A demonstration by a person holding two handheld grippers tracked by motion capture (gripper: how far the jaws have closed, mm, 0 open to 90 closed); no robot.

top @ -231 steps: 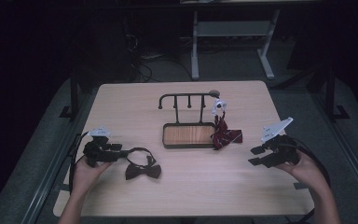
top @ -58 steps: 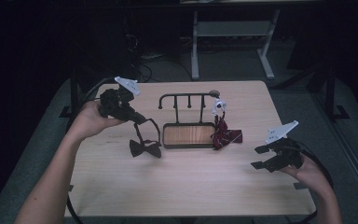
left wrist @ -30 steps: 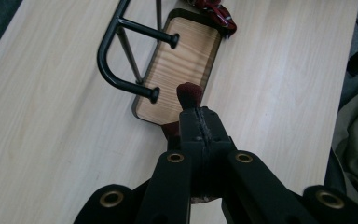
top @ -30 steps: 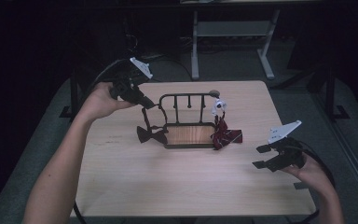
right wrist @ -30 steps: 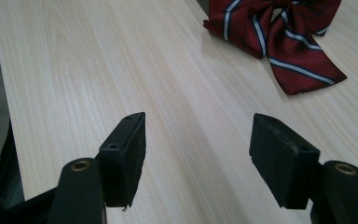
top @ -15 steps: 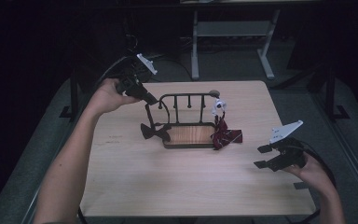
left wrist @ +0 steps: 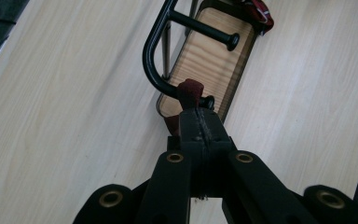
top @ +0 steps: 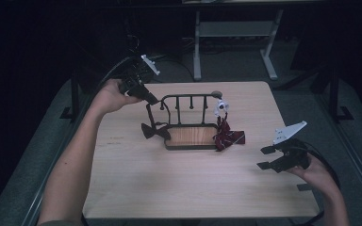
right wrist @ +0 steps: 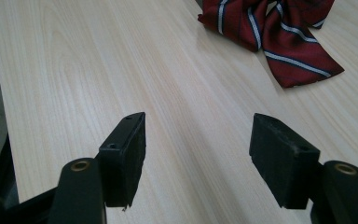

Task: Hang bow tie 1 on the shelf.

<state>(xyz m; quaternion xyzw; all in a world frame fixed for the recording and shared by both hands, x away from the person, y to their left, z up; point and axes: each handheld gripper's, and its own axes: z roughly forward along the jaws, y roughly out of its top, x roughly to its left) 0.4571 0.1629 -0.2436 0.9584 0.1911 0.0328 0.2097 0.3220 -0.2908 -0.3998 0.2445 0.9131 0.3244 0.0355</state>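
A black metal rack (top: 189, 97) with a wooden base (left wrist: 209, 70) stands mid-table. My left gripper (top: 153, 100) hovers at the rack's left end, shut on the dark red strap (left wrist: 189, 89) of a dark bow tie (top: 153, 131). The bow tie hangs below it beside the rack's left post. In the left gripper view the jaws (left wrist: 200, 116) pinch the strap right at a knobbed peg (left wrist: 208, 101). A red striped bow tie (top: 228, 137) leans at the rack's right end. My right gripper (top: 266, 157) stands open and empty near the table's right front, with the striped tie (right wrist: 279, 32) ahead of it.
The wooden table (top: 169, 188) has bare room in front of the rack and to its left. A white tag (top: 222, 106) hangs on the rack's right post above the striped tie. A metal desk frame (top: 235, 33) stands on the floor behind the table.
My left gripper lifted the dark bow tie from the table's front left and carried it to the rack's left end, lately edging closer and lower. The right gripper has stayed put.
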